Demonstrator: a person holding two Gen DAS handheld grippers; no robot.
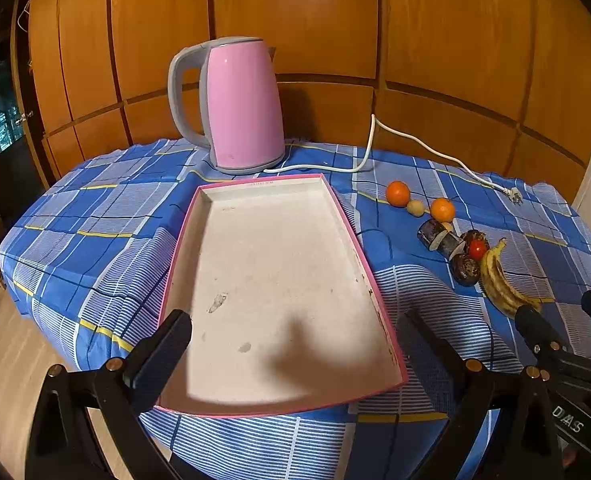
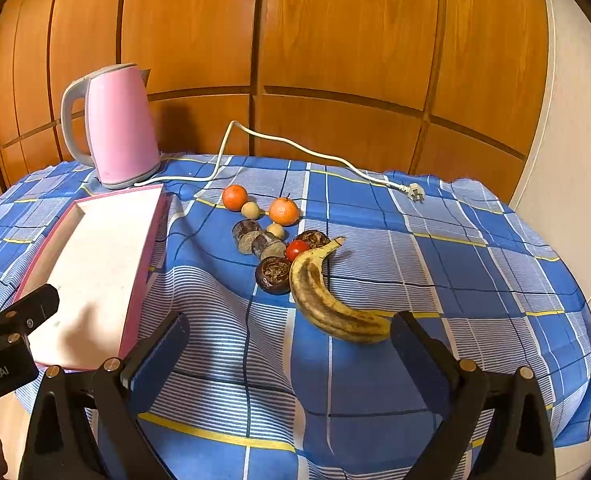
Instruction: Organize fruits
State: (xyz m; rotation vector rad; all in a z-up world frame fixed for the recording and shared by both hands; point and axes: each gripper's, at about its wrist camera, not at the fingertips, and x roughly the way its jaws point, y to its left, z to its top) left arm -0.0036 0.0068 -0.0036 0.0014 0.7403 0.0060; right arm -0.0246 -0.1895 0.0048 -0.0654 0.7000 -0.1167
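A: What do I have for fruit?

B: I see a cluster right of the tray (image 2: 143,264). The banana (image 2: 327,300) lies nearest me, curved, yellow with heavy brown spotting, stem pointing away. Just left of it sits a dark brown mangosteen (image 2: 273,275); a second one (image 2: 313,239) lies behind a small red tomato (image 2: 296,249).

A: And farther back?

B: Two cut dark cane pieces (image 2: 255,240) lie side by side, touching. Beyond them I see two oranges (image 2: 235,197), well apart, and two small tan longans (image 2: 251,210).

A: The tray?

B: Pink-rimmed, white inside, shallow, nothing in it.
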